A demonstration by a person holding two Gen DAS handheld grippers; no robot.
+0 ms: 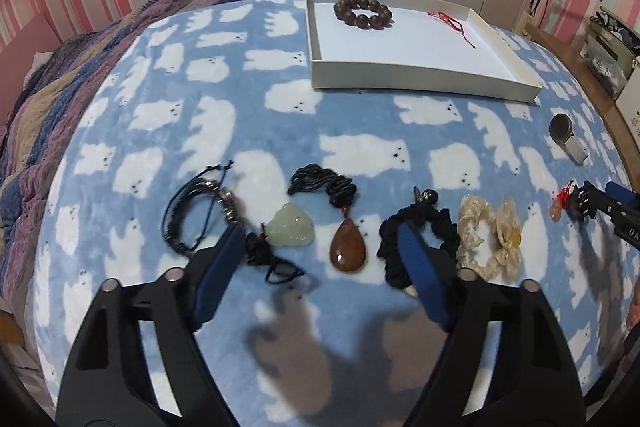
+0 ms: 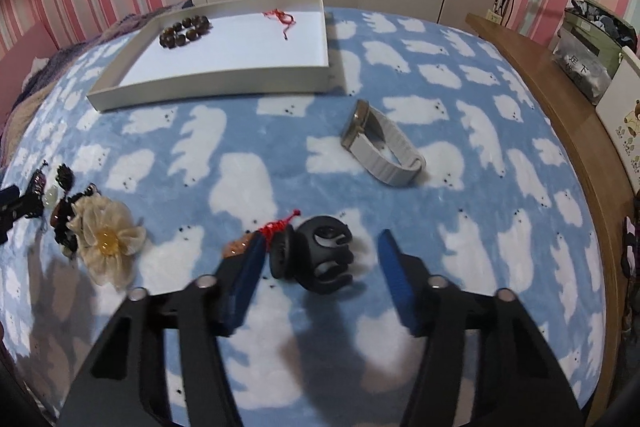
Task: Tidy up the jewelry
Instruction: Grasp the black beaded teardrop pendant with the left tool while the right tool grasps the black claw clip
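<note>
My left gripper (image 1: pixel 320 239) stands open low over the blanket. A pale green jade pendant (image 1: pixel 290 231) and a brown teardrop pendant (image 1: pixel 347 251) lie between its fingers, untouched. A black cord bracelet (image 1: pixel 192 219) lies left of it, and a black scrunchie (image 1: pixel 440 227) and a cream flower scrunchie (image 1: pixel 488 239) lie to the right. My right gripper (image 2: pixel 322 239) is open around a black claw clip (image 2: pixel 316 255). Its left pad is close beside the clip and its right pad is apart from it. An orange charm on red cord (image 2: pixel 240 247) lies by the left finger.
A white tray (image 1: pixel 420 81) at the far side holds a brown bead bracelet (image 1: pixel 363 11) and a red cord (image 1: pixel 452 23). A grey-strapped watch (image 2: pixel 380 147) lies on the bear-print blanket. A wooden bed edge (image 2: pixel 560 99) runs along the right, with boxes beyond it.
</note>
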